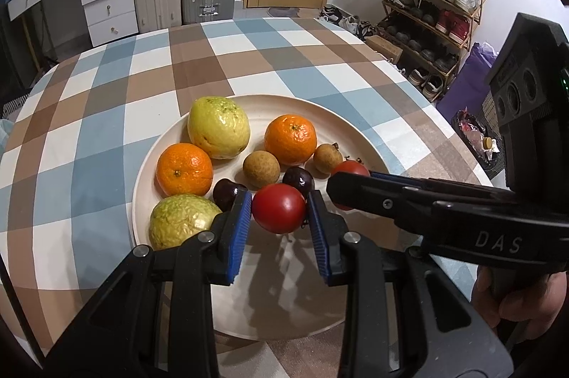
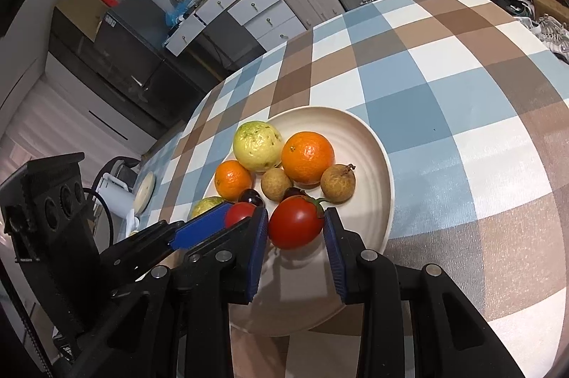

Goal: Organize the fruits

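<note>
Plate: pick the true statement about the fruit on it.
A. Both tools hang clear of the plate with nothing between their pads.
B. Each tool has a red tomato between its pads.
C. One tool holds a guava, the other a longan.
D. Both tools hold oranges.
B: the left tool clamps one tomato and the right tool clamps another tomato, both over the plate.

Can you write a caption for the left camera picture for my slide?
Left claw grips a tomato on a fruit plate.
</note>
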Tool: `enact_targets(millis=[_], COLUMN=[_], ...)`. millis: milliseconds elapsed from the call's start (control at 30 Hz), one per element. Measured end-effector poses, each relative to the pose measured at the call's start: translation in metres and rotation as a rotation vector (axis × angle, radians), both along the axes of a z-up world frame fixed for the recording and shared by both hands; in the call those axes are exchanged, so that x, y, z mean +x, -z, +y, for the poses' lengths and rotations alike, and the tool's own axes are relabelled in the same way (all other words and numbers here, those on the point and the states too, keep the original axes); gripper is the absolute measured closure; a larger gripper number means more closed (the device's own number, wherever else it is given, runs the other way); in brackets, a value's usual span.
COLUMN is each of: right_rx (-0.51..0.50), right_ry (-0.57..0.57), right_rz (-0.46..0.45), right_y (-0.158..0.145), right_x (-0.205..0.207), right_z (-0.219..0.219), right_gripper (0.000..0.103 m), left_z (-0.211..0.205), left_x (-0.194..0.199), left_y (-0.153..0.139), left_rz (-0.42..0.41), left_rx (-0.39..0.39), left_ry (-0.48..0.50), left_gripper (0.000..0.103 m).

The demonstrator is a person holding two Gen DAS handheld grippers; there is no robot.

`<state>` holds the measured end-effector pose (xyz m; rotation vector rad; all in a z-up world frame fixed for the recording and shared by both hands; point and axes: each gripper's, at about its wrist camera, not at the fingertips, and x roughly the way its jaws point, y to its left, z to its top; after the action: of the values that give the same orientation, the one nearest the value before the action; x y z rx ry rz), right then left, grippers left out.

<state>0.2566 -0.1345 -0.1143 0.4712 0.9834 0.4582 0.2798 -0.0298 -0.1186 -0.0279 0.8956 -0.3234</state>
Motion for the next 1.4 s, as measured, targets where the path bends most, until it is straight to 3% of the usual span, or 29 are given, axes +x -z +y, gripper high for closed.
enact_targets(millis=[133, 167, 233, 500, 600, 800, 933, 1000, 1133, 1200, 1400], right_rx=[0.002, 0.005, 0.013, 0.008, -0.018, -0.081, -0.132, -0.16, -0.181, -0.186, -0.24], right_ry=[0.006, 0.007, 0.022, 0.081, 0.103, 0.13, 0.117, 0.106, 0.075, 0.072, 0.05], right_rz=[-0.005, -0.006, -0.024, -0.097, -0.128, -0.194, -0.276, -0.333, -0.437, -0.478, -0.553], right_y=[0.0, -0.001, -0.004, -0.029, -0.039, -0.06, -0.079, -0.089, -0.107, -0.112, -0.118], right_x=[0.0, 0.0, -0.003, -0.021, -0.033, -0.063, -0.093, -0.112, -0.15, -0.168, -0.211], right_z=[0.001, 0.001, -0.003, -0.025, -0.035, -0.047, -0.042, -0.037, -0.03, -0.027, -0.015], right_gripper=[0.065, 0.056, 0.049, 0.048, 0.048, 0.048, 0.045, 0.025, 0.019, 0.006, 0.001], left_z=[-0.002, -0.002, -0.001, 0.011, 0.014, 0.016, 0.022, 0.025, 0.033, 0.036, 0.045], left_x=[-0.004, -0.004, -0.005, -0.024, -0.042, -0.088, -0.132, -0.154, -0.197, -0.215, -0.258], left_y=[-0.002, -0.004, -0.006, -0.028, -0.045, -0.079, -0.103, -0.112, -0.122, -0.124, -0.127], left_rz=[-0.021, -0.024, -0.03, -0.081, -0.132, -0.244, -0.338, -0.38, -0.433, -0.442, -0.472], left_rx=[0.014, 0.012, 0.009, -0.015, -0.022, -0.001, -0.006, -0.011, -0.017, -0.02, -0.02], left_ry=[0.007, 0.013, 0.01, -0.045, -0.066, -0.111, -0.166, -0.178, -0.215, -0.225, -0.273], left_gripper=[0.072, 0.068, 0.058, 0.03, 0.022, 0.018, 0.002, 0.001, 0.001, 0.001, 0.001])
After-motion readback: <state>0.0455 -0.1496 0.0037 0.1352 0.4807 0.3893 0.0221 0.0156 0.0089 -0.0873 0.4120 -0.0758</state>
